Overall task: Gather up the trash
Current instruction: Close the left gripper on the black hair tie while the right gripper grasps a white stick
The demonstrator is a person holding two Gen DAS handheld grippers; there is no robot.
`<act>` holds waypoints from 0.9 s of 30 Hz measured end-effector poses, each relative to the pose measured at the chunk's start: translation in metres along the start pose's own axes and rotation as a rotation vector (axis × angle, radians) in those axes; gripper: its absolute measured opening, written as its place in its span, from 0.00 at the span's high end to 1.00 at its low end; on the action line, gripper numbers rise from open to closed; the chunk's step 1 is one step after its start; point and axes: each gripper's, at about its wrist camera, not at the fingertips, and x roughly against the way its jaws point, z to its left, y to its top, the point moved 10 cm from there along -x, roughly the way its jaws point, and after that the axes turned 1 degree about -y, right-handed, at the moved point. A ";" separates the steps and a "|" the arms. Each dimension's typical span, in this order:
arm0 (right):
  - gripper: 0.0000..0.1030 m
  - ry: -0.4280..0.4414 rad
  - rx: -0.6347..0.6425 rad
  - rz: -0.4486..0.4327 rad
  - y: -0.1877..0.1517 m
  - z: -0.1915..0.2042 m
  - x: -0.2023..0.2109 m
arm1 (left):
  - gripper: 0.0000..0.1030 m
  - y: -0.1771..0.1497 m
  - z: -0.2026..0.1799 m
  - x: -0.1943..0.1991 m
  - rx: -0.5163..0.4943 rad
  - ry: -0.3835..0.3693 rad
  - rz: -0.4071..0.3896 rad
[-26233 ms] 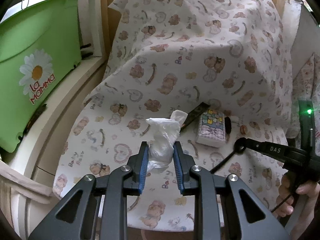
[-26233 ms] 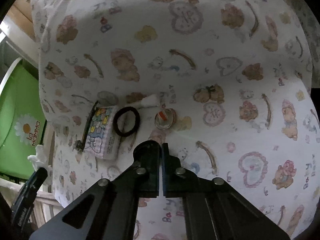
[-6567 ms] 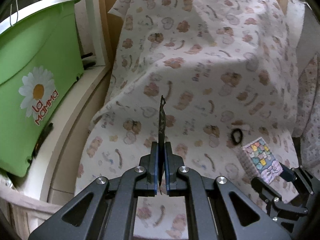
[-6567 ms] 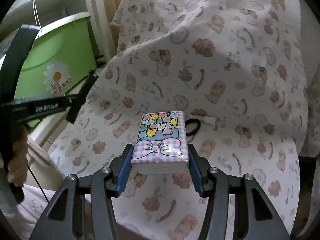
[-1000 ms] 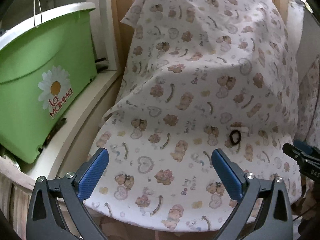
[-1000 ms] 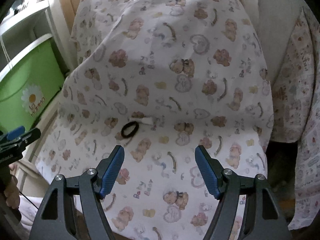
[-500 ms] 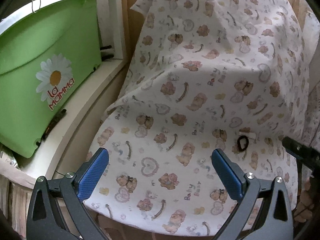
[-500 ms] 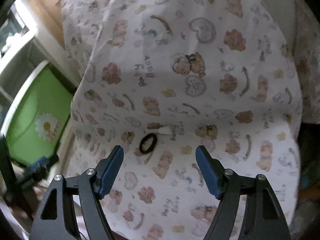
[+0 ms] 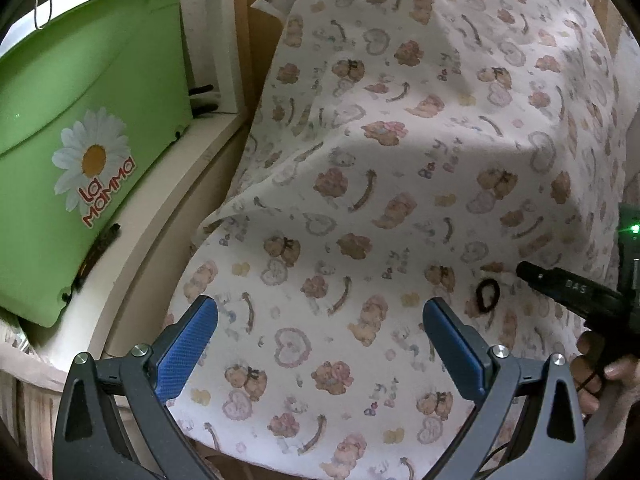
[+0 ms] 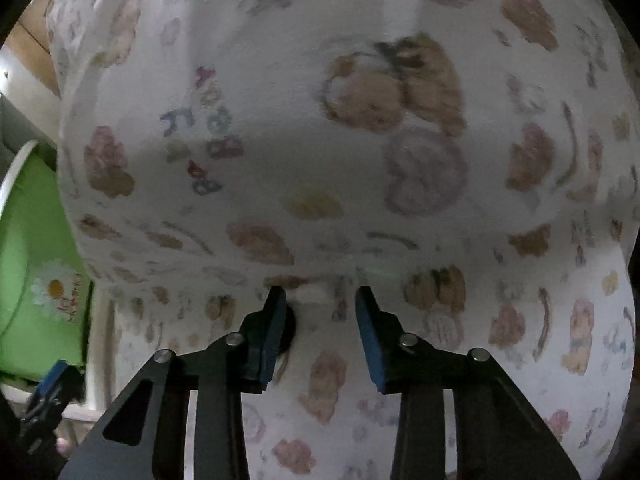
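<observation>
A small white scrap of paper (image 10: 314, 293) lies on the bear-print sheet (image 10: 360, 184), just ahead of my right gripper (image 10: 320, 300), which is open with its jaws to either side of the scrap. A black hair tie (image 9: 486, 295) lies beside it; in the right wrist view it (image 10: 289, 328) is mostly hidden behind the left finger. My left gripper (image 9: 320, 320) is open wide and empty, held above the sheet's front part. The right gripper (image 9: 568, 288) also shows at the right edge of the left wrist view, its tip next to the hair tie.
A green plastic tub (image 9: 80, 128) with a daisy logo stands on a white ledge (image 9: 160, 216) left of the sheet-covered seat. The sheet rises steeply at the back. A patterned cloth (image 9: 630, 184) hangs at the far right.
My right gripper has dropped close to the sheet, narrowed its jaws and now straddles the white scrap. My left gripper has shifted slightly closer and stays wide open.
</observation>
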 end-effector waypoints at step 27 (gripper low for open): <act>0.96 0.033 0.068 -0.062 -0.010 0.013 0.027 | 0.02 -0.003 -0.018 -0.010 -0.056 0.002 -0.003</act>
